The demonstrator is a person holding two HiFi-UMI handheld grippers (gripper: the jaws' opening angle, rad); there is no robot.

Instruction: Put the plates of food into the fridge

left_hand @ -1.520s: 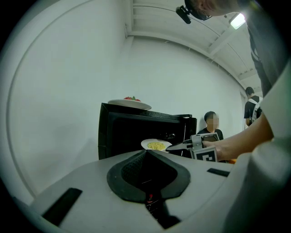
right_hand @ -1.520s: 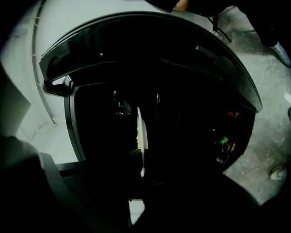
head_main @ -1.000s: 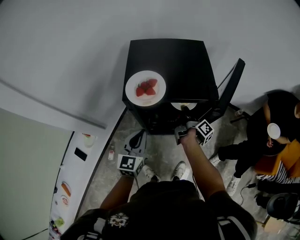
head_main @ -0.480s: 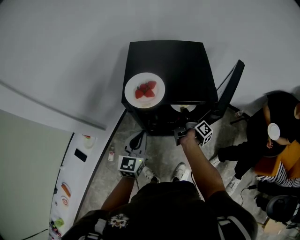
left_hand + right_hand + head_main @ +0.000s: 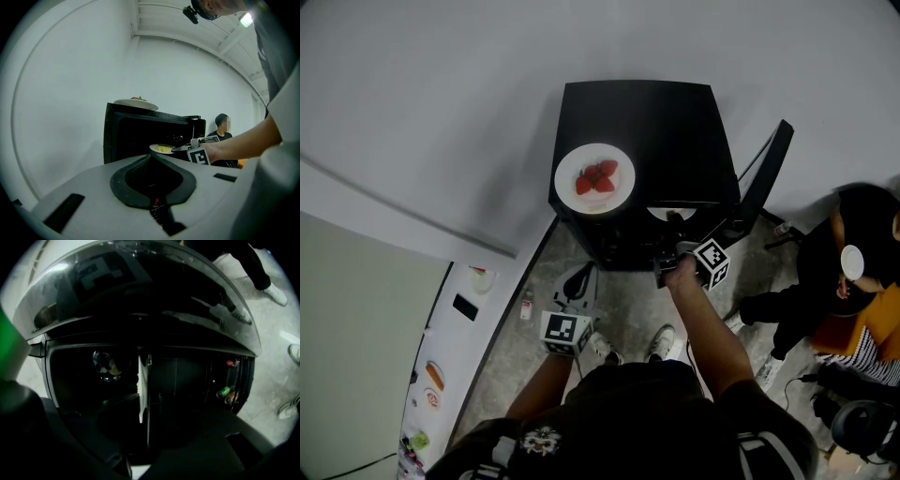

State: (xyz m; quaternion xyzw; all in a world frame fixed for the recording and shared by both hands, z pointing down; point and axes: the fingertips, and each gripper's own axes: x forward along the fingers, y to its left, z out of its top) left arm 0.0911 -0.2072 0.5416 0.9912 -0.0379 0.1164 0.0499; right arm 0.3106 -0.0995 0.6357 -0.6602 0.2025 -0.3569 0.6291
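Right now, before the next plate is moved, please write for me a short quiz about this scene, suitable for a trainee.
1. True or false: the round white plate of red strawberries stands inside the small black fridge.
2. Which food lies on the other round white plate, at the fridge's opening? A) yellow food B) green salad C) brown bread
3. How do the left gripper's jaws stand, and what do they hold?
Key: 1 false, it stands on the fridge's top. 2 A; the right gripper's jaws have just been opening, with that plate's rim between them. 3 shut, holding nothing.
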